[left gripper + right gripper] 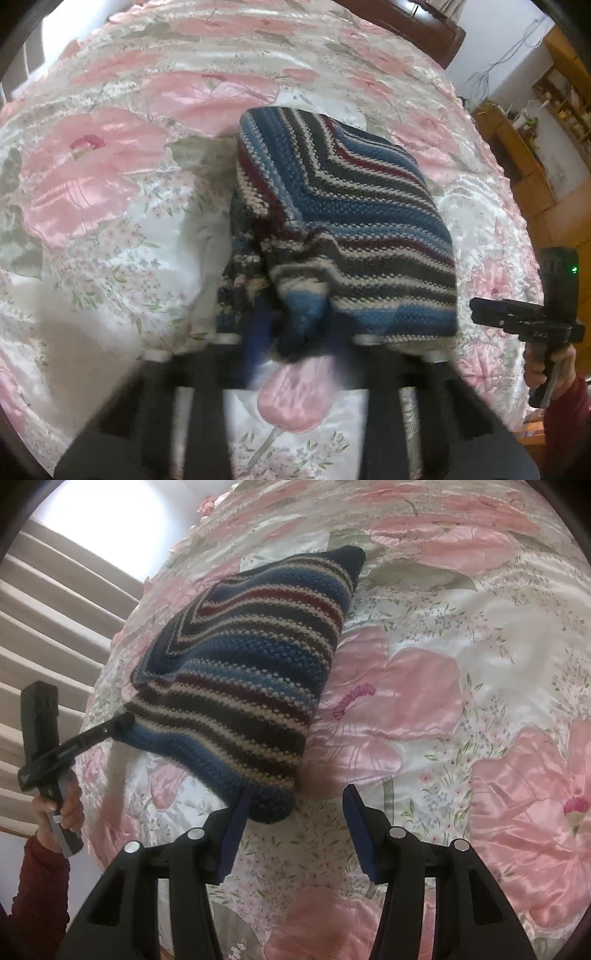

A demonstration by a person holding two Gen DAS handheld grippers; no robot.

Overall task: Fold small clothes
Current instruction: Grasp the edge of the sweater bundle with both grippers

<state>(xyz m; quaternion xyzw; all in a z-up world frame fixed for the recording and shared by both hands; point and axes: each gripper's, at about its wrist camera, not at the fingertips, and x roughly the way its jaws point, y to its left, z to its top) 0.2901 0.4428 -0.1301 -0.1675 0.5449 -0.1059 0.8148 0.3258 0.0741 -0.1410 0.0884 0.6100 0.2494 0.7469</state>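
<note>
**On the bed, one corner of the knit pinched, the other tongs free**

On the satin bedspread printed with large pink flowers lies the striped knitted garment in blue, maroon, grey and cream wool, already doubled into a thick, roughly square packet, so the folding looks well advanced; it sits near the middle of the bed, flat on the cover except at the edge nearest the left side

The left tongs are clenched on that near edge, the fabric bunched between their blue pads in the left wrist view, which is blurred there; seen from the right wrist, the tip meets the blue hem and the corner is raised slightly off the bedspread; my reading is that the corner is held so a layer can be drawn over or tugged straight, since loose knit slumps when let go

The right tongs stand released, their blue pads wide apart and holding nothing; the left pad sits just beside the dark lower corner of the garment, whether touching I cannot tell; probably they wait there to take that corner

A hand in a dark red sleeve grips the left handle; thick wool stretches, so a hard pull could skew the packet
</note>
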